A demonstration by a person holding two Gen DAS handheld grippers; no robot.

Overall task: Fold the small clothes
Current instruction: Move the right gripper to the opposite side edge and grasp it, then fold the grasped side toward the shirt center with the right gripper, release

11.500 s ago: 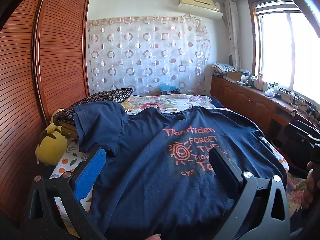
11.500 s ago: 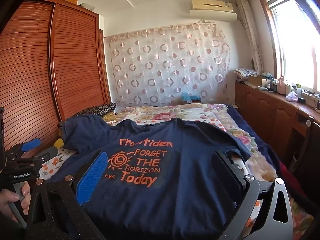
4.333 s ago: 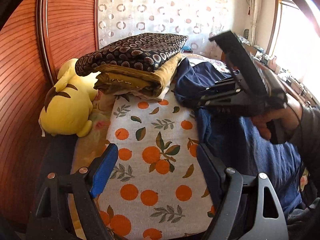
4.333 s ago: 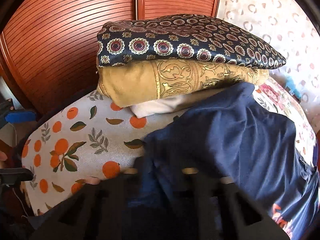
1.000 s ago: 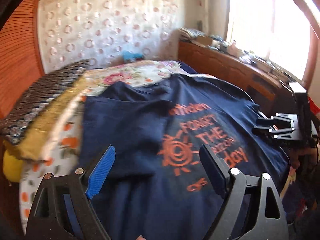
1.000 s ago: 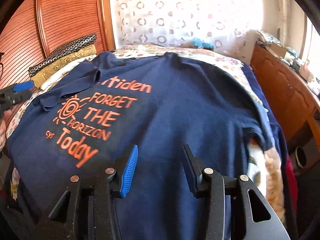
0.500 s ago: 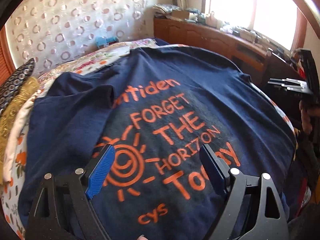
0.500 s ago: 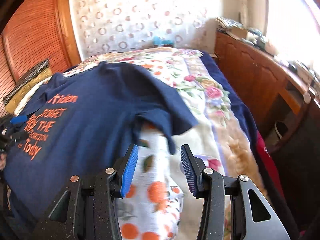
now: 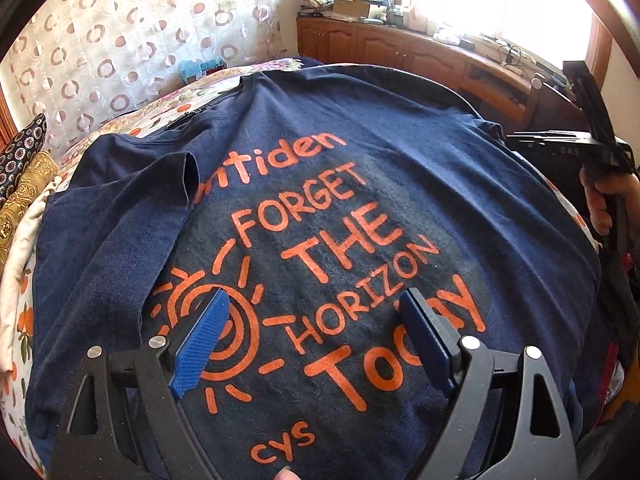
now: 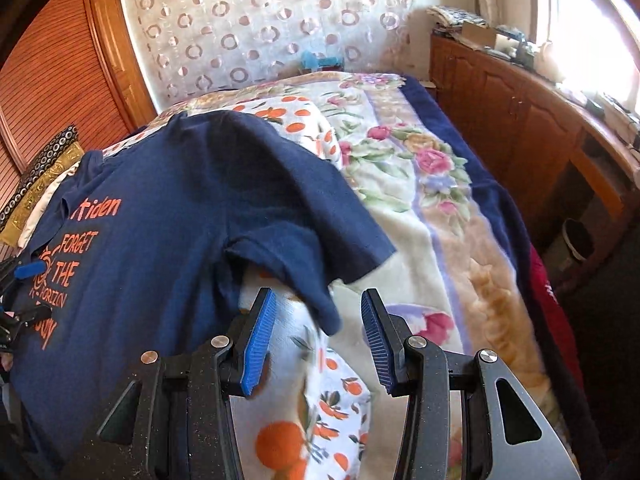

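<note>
A navy T-shirt (image 9: 360, 168) with orange print lies front up on the bed. Its left sleeve (image 9: 132, 204) is folded inward over the chest. My left gripper (image 9: 316, 336) is open and empty, just above the sun print. In the right wrist view the shirt (image 10: 160, 220) spreads left and its right sleeve (image 10: 320, 248) lies flat, pointing at me. My right gripper (image 10: 316, 340) is open and empty, its jaws either side of the sleeve's lower corner. The right gripper's body also shows in the left wrist view (image 9: 576, 148), off the shirt's right edge.
The bed carries an orange-print sheet (image 10: 320, 412) and a floral blanket (image 10: 420, 176). Folded patterned cushions (image 9: 20, 176) are stacked at the shirt's left. A wooden cabinet (image 10: 520, 120) runs along the right under the window. A slatted wardrobe (image 10: 52, 64) stands left.
My left gripper has moved closer over the shirt's print. My right gripper has swung right, off the shirt's body, and closed in on the right sleeve. The left sleeve was folded in earlier.
</note>
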